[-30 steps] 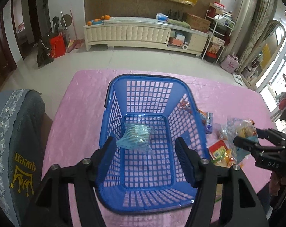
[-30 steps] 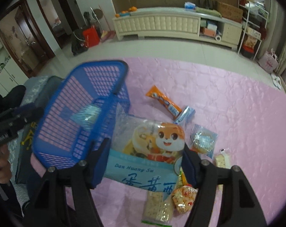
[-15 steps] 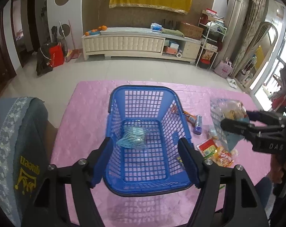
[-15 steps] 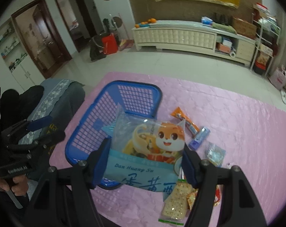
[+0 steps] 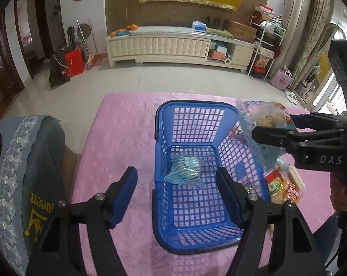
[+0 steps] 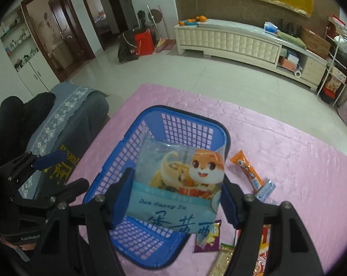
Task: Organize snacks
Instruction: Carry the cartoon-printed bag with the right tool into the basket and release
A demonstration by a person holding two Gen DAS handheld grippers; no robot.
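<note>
A blue plastic basket (image 5: 164,197) (image 6: 191,119) stands on the pink tablecloth (image 5: 120,138). A small blue-wrapped snack (image 5: 185,171) lies on its floor. My right gripper (image 6: 174,197) is shut on a big clear bag with a cartoon fox (image 6: 180,181) and holds it above the basket's right side; the bag also shows in the left wrist view (image 5: 260,126). My left gripper (image 5: 177,193) is open and empty, raised over the basket's near left rim.
Loose snacks lie right of the basket: an orange stick pack (image 6: 247,168), a small blue pack (image 6: 265,189), a purple pack (image 6: 208,239), crackers (image 5: 286,188). A chair with a grey cover (image 5: 19,174) stands at the table's left.
My right gripper has carried the fox bag up and leftward from the snack pile to above the basket. My left gripper has pulled back and up, away from the basket.
</note>
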